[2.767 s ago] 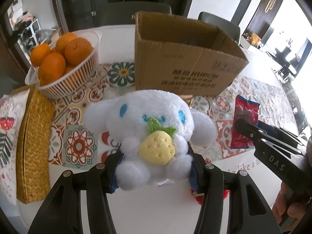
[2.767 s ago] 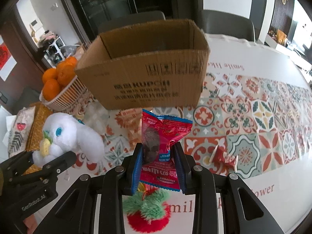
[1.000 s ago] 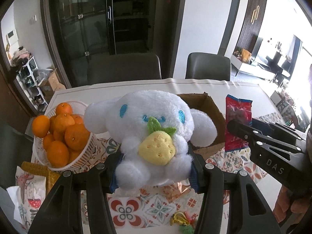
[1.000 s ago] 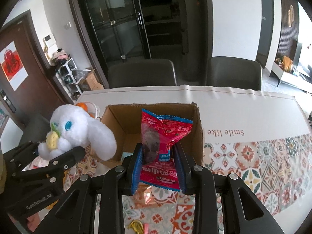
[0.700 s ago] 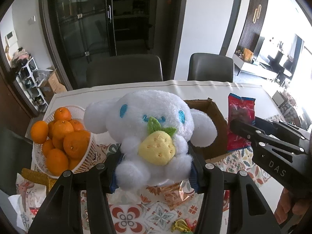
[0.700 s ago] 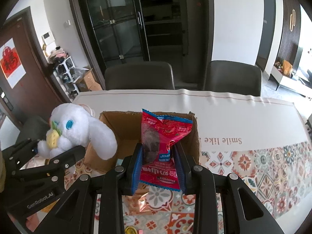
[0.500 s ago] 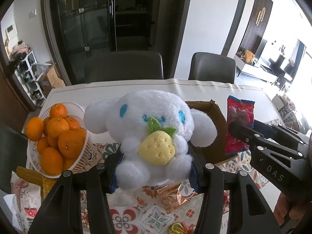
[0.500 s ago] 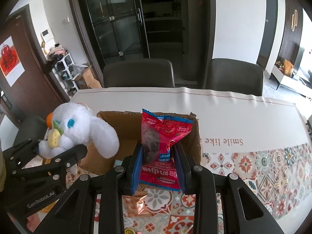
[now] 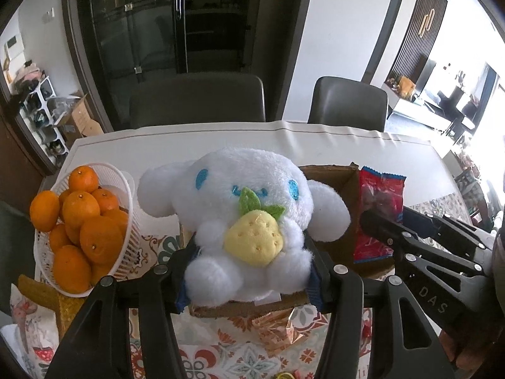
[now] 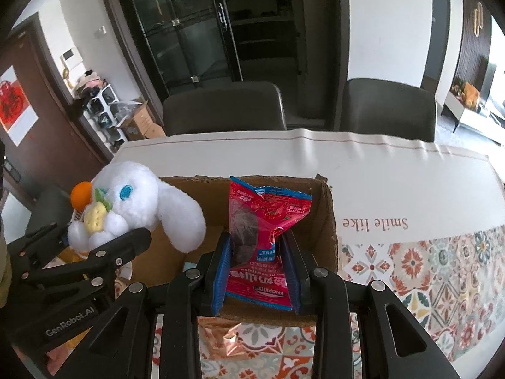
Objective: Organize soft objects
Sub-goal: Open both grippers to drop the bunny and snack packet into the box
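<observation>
Jaws of our left gripper clamp a plush toy; right gripper jaws pinch a red snack packet above the cardboard box.

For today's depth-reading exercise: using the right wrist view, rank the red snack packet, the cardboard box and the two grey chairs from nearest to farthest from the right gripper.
1. Red snack packet: clamped in the right gripper, held upright.
2. Cardboard box: open, directly beyond and below the packet, on the table.
3. Grey chairs: behind the table's far edge, side by side; too close to call between them.
</observation>
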A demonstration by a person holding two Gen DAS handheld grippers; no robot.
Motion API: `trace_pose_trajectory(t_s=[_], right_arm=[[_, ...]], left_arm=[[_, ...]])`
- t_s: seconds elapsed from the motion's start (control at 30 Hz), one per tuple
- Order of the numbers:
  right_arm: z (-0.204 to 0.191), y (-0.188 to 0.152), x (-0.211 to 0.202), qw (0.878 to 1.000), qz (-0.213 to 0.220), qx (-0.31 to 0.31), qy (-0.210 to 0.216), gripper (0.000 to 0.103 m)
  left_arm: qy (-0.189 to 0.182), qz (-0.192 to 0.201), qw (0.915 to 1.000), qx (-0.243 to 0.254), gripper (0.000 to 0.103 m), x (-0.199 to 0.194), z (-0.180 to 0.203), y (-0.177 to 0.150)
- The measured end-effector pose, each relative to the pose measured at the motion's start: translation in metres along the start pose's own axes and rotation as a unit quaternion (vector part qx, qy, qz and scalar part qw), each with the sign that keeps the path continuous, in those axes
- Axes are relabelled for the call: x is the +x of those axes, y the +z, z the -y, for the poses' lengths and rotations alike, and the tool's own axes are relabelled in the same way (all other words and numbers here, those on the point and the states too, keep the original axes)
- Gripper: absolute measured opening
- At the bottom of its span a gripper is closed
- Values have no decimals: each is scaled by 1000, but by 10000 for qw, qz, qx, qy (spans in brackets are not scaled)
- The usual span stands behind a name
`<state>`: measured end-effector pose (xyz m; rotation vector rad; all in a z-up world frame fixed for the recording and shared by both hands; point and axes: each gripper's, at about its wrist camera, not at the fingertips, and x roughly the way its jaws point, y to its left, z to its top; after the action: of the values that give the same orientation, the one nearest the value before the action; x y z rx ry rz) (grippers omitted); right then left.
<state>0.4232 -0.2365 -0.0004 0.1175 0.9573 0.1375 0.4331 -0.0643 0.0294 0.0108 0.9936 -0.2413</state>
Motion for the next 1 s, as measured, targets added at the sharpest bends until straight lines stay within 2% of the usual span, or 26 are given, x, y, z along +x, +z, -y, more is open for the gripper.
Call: trace_pose_trajectory(t_s=[0.1, 0.17, 0.2, 0.23, 0.27, 0.33, 0.53, 1.0], right_arm=[[1, 0, 7, 10000, -25, 67, 38, 33], [2, 0, 12, 9999, -43, 100, 66, 33], [2, -1, 14, 9999, -22, 107, 74, 34], [2, -2, 15, 9999, -14, 106, 51, 38], [2, -2, 15, 9999, 0, 101, 32, 48], [3, -2, 13, 9999, 48, 149, 18, 60], [7, -5, 1, 9992, 162, 275, -225, 60], [19, -28, -47, 9971, 329, 210, -647, 60]], left_arm=[[13, -17, 10000, -20, 59, 6, 0, 2], [74, -38, 10000, -16, 71, 9, 0, 2], [139, -28, 9999, 1, 73, 10, 1, 1], [236, 15, 9997, 13, 73, 11, 2, 1], [294, 48, 9996, 21, 74, 11, 1, 1], [399, 117, 9991, 50, 74, 10, 0, 1], [614, 240, 9978, 52, 78, -2, -3, -4], [616, 399, 9972, 159, 81, -42, 13, -33]])
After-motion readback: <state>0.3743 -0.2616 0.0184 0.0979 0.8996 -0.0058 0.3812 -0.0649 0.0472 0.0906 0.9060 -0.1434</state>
